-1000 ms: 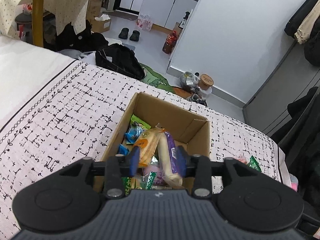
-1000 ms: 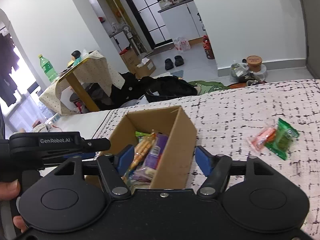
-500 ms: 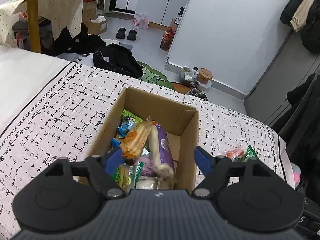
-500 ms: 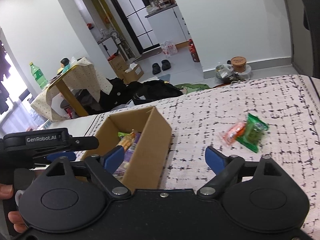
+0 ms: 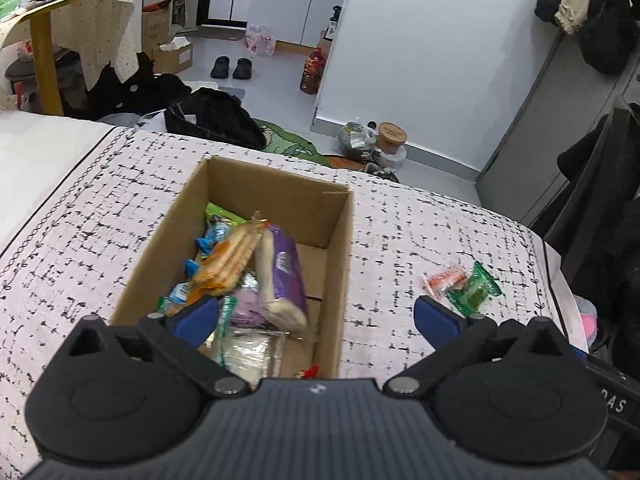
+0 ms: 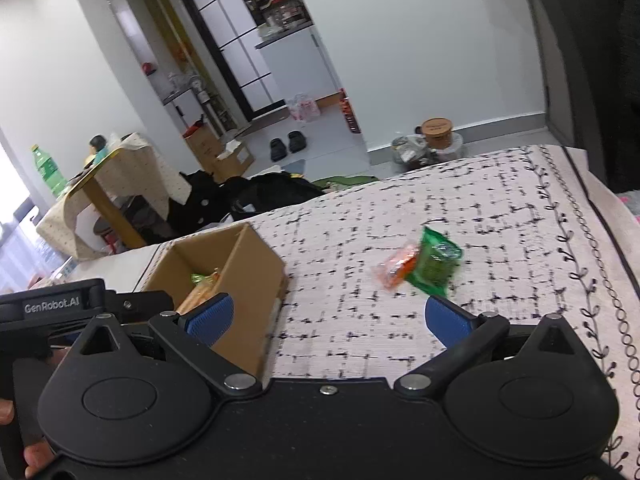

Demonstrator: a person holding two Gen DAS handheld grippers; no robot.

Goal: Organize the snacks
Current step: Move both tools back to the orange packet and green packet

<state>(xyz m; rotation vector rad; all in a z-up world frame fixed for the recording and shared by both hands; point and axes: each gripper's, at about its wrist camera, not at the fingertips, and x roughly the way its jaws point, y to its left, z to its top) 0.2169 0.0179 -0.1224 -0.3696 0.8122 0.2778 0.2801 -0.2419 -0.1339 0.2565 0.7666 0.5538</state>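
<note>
Snack sorting is nearing completion; two packets are waiting outside the box.

Nearest, the left gripper (image 5: 316, 314) and the right gripper (image 6: 326, 318) are both spreading their blue-padded jaws wide, gripping nothing. Just beyond, the open brown cardboard box (image 5: 340, 240) is sitting on the white black-flecked bedspread (image 5: 100, 216), holding a pile of wrapped snacks (image 5: 248, 264). To its right, well apart from it, the orange-wrapped snack packet (image 6: 398, 266) and the green foil snack packet (image 6: 438, 260) are lying on the cover, touching each other, not yet boxed. Nothing is blocking the reach to them. Farther off, the floor is carrying black bags (image 5: 212, 118), slippers (image 5: 232, 67) and a red bottle (image 5: 314, 70).
</note>
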